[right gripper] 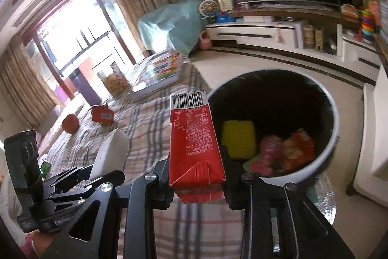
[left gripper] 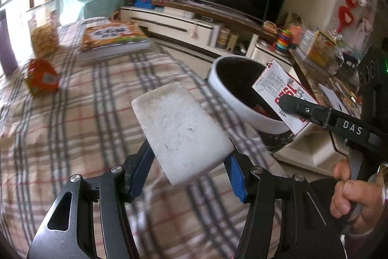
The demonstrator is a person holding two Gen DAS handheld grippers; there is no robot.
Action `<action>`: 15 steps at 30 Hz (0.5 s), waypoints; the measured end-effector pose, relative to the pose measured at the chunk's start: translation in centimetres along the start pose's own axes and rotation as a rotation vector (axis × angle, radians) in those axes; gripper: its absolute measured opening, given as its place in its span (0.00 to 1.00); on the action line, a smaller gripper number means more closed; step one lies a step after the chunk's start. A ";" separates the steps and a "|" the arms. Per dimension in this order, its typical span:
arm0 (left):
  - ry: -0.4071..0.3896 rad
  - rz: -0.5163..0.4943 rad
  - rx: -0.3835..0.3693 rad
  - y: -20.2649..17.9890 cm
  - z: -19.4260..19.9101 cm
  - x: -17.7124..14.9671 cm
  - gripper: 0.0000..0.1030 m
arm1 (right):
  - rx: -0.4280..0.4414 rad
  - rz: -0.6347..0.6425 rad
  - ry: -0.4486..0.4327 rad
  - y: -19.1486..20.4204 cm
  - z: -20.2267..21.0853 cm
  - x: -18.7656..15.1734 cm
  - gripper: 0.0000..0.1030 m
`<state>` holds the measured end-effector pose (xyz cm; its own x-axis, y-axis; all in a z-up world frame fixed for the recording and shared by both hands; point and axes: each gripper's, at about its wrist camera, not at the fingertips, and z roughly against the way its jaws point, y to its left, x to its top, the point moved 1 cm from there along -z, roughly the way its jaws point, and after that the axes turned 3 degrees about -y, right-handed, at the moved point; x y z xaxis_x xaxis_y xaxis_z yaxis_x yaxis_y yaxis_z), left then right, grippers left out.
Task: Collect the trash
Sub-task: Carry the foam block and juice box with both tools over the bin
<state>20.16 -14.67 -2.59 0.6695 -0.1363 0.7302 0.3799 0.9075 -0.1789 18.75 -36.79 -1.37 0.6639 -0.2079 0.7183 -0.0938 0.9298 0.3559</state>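
My left gripper (left gripper: 189, 162) is shut on a white foam block (left gripper: 181, 132) and holds it above the plaid tablecloth (left gripper: 72, 125). The block also shows in the right wrist view (right gripper: 109, 152). My right gripper (right gripper: 196, 176) is shut on a red carton (right gripper: 194, 145) with a barcode, held at the rim of the white trash bin (right gripper: 334, 128). The bin holds a yellow sponge (right gripper: 238, 140) and red and orange wrappers (right gripper: 286, 149). In the left wrist view the carton (left gripper: 281, 94) hangs over the bin (left gripper: 228, 98).
A small red box (left gripper: 41, 79) lies on the cloth at the left. A thick book (left gripper: 114, 40), a snack jar (left gripper: 43, 33) and a purple bottle (right gripper: 84, 86) stand farther back. A TV stand (left gripper: 194, 21) and a TV line the far wall.
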 end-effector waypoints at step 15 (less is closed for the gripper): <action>0.012 -0.107 -0.052 -6.0 -3.0 2.9 0.55 | -0.061 -0.098 -0.034 -6.1 1.5 0.8 0.31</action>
<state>21.69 -21.69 -1.36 0.6307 -0.2361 0.7393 0.4820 0.8657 -0.1347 18.72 -43.10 -2.11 0.6420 -0.3080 0.7021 0.0164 0.9210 0.3891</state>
